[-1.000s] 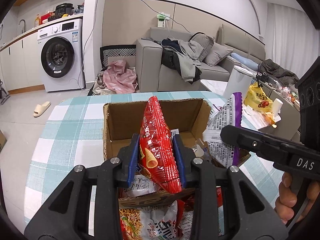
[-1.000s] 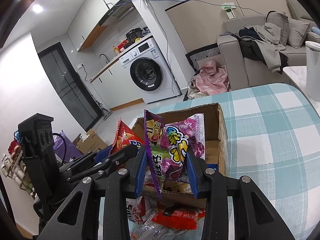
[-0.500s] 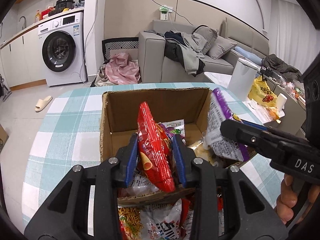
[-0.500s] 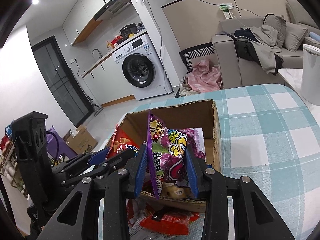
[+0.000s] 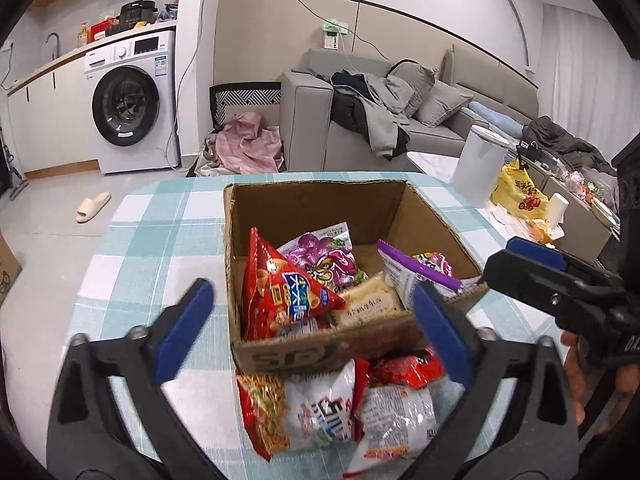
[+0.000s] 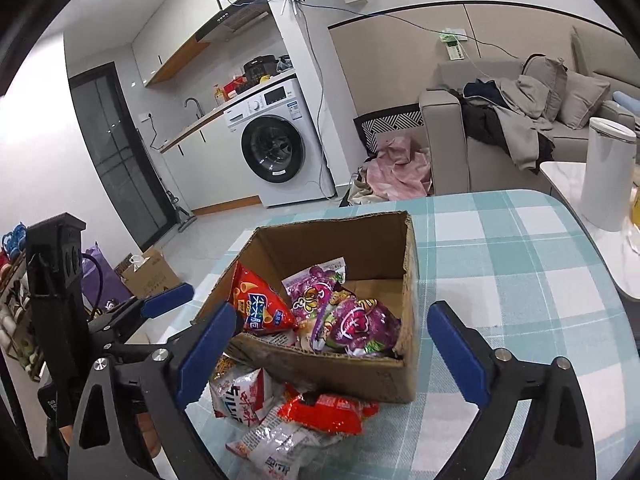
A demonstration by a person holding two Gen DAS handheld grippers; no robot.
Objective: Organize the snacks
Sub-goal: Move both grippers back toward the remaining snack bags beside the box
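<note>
Two crinkly foil bags – in square cardboard box

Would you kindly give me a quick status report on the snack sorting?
Left gripper and right gripper opening, nothing between pads. Red chip bag and purple candy bag in cardboard box. Several packets on table before box.

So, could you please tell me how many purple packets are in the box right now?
2. One purple packet lies mid-box behind the red bag; the other leans against the right wall of the box. More may be hidden underneath.
</note>
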